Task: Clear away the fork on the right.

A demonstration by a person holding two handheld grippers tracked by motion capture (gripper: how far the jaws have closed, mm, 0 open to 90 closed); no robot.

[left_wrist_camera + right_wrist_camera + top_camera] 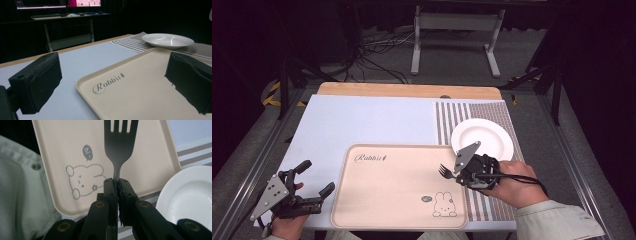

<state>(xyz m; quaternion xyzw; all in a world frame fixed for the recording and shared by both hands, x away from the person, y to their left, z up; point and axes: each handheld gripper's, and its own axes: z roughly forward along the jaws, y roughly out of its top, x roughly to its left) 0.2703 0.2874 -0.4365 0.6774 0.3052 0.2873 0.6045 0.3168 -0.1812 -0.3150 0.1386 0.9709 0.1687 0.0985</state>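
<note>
The right tool [458,174] grips a dark fork [119,147] by its handle above the beige tray [377,200]; the left tool [314,181] idles open. Lower it level, probably onto the tray, before releasing.

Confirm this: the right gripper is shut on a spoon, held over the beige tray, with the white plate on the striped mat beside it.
Not quite: the right gripper is shut on a fork, not a spoon; the right gripper view shows its tines. The rest holds: it is over the beige tray, and the white plate sits on the striped mat.
</note>
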